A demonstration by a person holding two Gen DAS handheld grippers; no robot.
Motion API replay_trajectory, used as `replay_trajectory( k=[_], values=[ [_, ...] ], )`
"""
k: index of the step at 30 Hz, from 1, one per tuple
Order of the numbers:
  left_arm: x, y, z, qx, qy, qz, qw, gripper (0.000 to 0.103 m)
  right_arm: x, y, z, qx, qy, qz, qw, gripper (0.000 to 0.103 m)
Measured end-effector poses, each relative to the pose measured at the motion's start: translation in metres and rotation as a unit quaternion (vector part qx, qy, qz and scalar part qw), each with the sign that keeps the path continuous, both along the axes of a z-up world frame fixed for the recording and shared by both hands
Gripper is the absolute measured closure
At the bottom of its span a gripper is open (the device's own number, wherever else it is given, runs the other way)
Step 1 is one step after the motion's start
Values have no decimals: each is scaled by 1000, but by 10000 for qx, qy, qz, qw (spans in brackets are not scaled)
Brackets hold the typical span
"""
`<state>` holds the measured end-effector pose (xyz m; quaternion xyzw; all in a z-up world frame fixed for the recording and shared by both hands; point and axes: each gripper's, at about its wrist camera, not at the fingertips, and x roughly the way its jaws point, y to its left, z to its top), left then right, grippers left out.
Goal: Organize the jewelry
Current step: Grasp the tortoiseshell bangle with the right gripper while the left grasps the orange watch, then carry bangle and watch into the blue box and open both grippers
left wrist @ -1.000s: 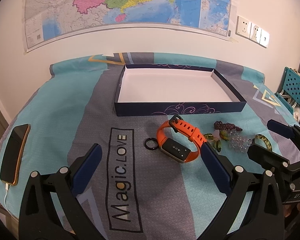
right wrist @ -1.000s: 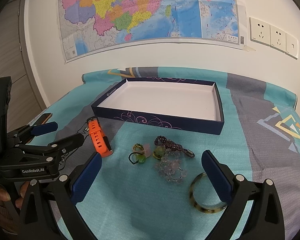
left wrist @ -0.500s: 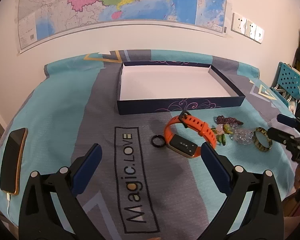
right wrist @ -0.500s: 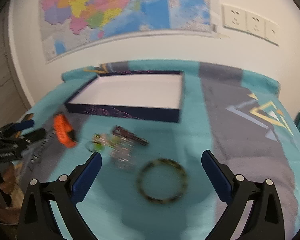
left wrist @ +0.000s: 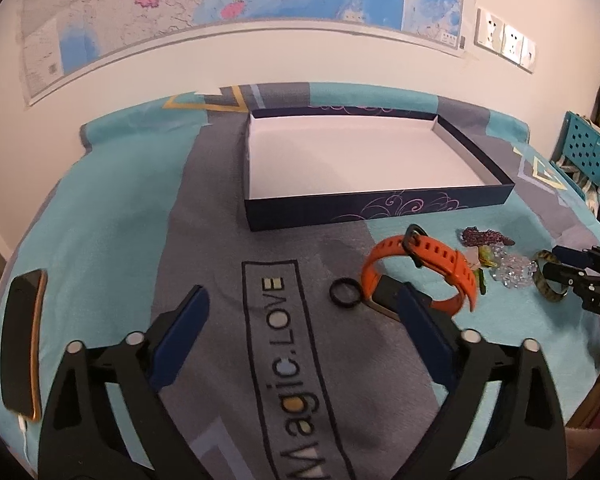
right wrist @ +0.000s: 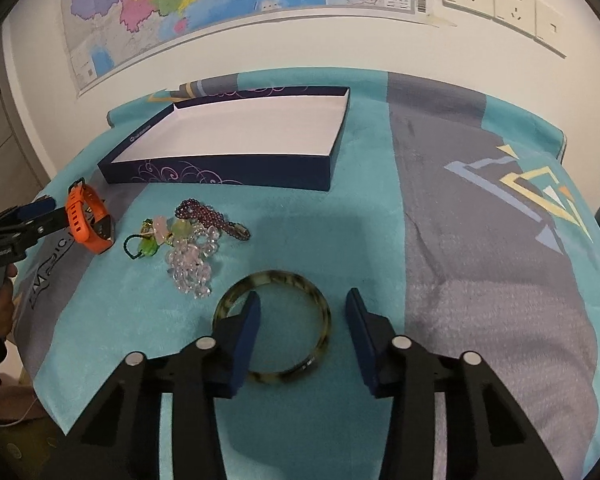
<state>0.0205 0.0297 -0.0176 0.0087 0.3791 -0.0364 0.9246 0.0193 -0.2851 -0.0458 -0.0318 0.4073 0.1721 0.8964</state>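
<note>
Right wrist view: the right gripper [right wrist: 302,314] stands with its jaws apart astride one side of the bangle [right wrist: 274,326] on the cloth [right wrist: 480,240]. At 11 o'clock lie clear beads [right wrist: 192,264], then the orange watch [right wrist: 89,218]. Farther, at 12 o'clock, sits the box [right wrist: 220,168]. Left gripper [left wrist: 304,312] is wide apart beside the watch and a black ring [left wrist: 344,291].

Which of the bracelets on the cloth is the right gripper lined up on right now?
The mottled olive bangle: the right gripper straddles its right rim, one finger inside the ring. The clear bead bracelet and dark red bead strand lie farther away.
</note>
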Motion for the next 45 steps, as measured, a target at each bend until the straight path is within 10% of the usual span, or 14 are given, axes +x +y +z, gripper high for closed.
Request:
replay_trajectory(
  k=[11,15,31,35,37,40,45],
  values=[
    [19,-27,-6,143,59,-904,9958,52,8,3,1,-69,27,96,9999,81],
    [29,-30,-11,-41,258,-1082,9938,90,10,2,2,-49,56,131,9999,94],
    [24,-30,-7,-230,585,-1114,9918,93,19,-11,29,575,-65,252,9980,97],
    [22,-34,-4,38,367,-1203,9920,55,26,-7,35,594,-127,298,9977,97],
    [24,-38,-1,229,211,-1296,9911,60,29,-5,36,630,-132,330,9974,97],
    [31,-41,-4,272,249,-1389,9896,95,32,-1,39,657,-156,358,9971,97],
    [39,-35,-3,-107,405,-1388,9894,97,44,6,48,698,-239,420,9964,97]
  ],
)
